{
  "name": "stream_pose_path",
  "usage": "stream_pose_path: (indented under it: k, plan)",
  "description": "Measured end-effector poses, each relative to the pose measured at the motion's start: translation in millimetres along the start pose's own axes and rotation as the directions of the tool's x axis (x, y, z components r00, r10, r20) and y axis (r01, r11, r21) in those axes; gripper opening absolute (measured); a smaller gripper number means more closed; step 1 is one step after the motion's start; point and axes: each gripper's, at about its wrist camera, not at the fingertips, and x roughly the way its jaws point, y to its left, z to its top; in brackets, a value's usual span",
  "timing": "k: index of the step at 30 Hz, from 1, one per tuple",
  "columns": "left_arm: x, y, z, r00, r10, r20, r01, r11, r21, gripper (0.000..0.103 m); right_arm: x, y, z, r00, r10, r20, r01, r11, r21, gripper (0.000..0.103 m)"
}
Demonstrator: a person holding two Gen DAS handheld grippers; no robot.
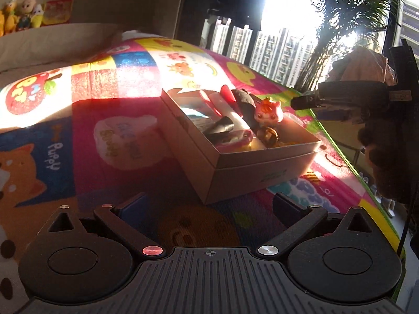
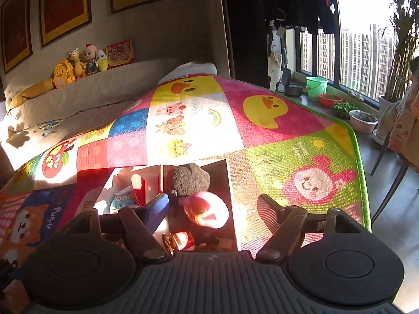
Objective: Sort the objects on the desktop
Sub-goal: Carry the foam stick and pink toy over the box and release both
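A grey cardboard box (image 1: 235, 172) sits on the colourful play mat (image 1: 110, 110). It holds several small things: an orange figurine (image 1: 268, 112), a dark plush toy (image 1: 244, 99), a black tube (image 1: 220, 128) and a red-capped item (image 1: 227, 93). My left gripper (image 1: 209, 206) is open and empty, low over the mat just in front of the box. My right gripper (image 2: 212, 204) is open above the box (image 2: 230, 180), over the plush toy (image 2: 191, 178) and the figurine (image 2: 207, 209). It also shows in the left wrist view (image 1: 303, 102) at the right.
The mat's green edge (image 2: 361, 162) drops to the floor on the right, where flower pots (image 2: 362, 120) and a green bucket (image 2: 316, 86) stand by the window. Plush toys (image 2: 86, 62) line the sofa back behind the mat.
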Motion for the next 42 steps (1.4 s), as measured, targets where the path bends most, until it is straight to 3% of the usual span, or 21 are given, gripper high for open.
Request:
stream_pose_path:
  k: [4, 7, 9, 11, 15, 20, 25, 27, 30, 31, 32, 34, 37, 42]
  plan:
    - [17.5, -6.3, 6.4, 0.999, -0.041, 0.016, 0.041, 0.999, 0.017, 0.103, 8.0, -22.1, -23.2, 0.999, -0.007, -0.043, 0.012, 0.991, 0.134, 0.076]
    - [30.2, -7.6, 11.7, 0.995, -0.099, 0.017, 0.099, 0.995, -0.001, 0.103, 17.7, -35.5, -33.0, 0.996, 0.051, -0.073, -0.031, 0.965, 0.26, 0.077]
    - [35.7, -8.5, 14.4, 0.991, -0.128, 0.024, 0.128, 0.992, 0.016, 0.103, 22.5, -36.3, -38.1, 0.987, 0.141, -0.075, -0.108, 0.936, 0.336, 0.084]
    - [36.3, -8.3, 14.9, 0.992, -0.123, 0.031, 0.122, 0.992, 0.036, 0.103, 21.5, -28.6, -41.9, 0.982, 0.176, -0.062, -0.142, 0.92, 0.364, 0.099]
    - [26.7, 9.0, 14.2, 0.998, -0.054, 0.037, 0.053, 0.998, 0.025, 0.103, 19.0, 7.4, -47.1, 0.978, 0.19, -0.081, -0.155, 0.935, 0.318, 0.103]
    - [-22.6, 40.9, -6.2, 0.999, 0.008, 0.048, -0.008, 1.0, -0.012, 0.103, 7.6, 67.2, -63.7, 0.965, 0.228, -0.13, -0.207, 0.965, 0.161, 0.103]
    - [-70.7, 64.7, -32.8, 0.995, 0.049, 0.089, -0.043, 0.997, -0.071, 0.103, 5.1, 105.3, -68.8, 0.913, 0.366, -0.182, -0.354, 0.93, 0.095, 0.102]
    - [-82.1, 66.0, -38.5, 0.989, 0.096, 0.116, -0.088, 0.994, -0.069, 0.103, 1.1, 117.0, -63.8, 0.93, 0.337, -0.147, -0.335, 0.942, 0.038, 0.094]
    - [-84.6, 66.6, -42.2, 0.986, 0.106, 0.13, -0.098, 0.993, -0.065, 0.103, -5.8, 137.6, -52.5, 0.976, 0.21, -0.066, -0.216, 0.97, -0.111, 0.073]
    - [-82.8, 65.9, -42.6, 0.987, 0.1, 0.13, -0.092, 0.994, -0.065, 0.103, -6.0, 145.1, -49.4, 0.985, 0.167, -0.044, -0.172, 0.971, -0.169, 0.061]
    - [-80.6, 64.6, -43.4, 0.987, 0.097, 0.129, -0.089, 0.994, -0.062, 0.103, -4.0, 153.2, -47.0, 0.992, 0.127, -0.026, -0.13, 0.966, -0.224, 0.05]
    - [-76.9, 61.1, -45.4, 0.988, 0.094, 0.121, -0.089, 0.995, -0.049, 0.103, 6.9, 164.6, -39.9, 0.997, 0.071, -0.005, -0.07, 0.956, -0.284, 0.04]
    - [-81.0, 58.1, -48.4, 0.986, 0.082, 0.145, -0.078, 0.996, -0.033, 0.103, 29.1, 170.9, -26.0, 0.999, 0.043, -0.033, -0.051, 0.956, -0.288, 0.019]
    - [-83.7, 61.5, -50.0, 0.984, 0.071, 0.162, -0.064, 0.997, -0.051, 0.103, 51.0, 178.8, -23.7, 0.994, 0.051, -0.094, -0.074, 0.962, -0.261, 0.018]
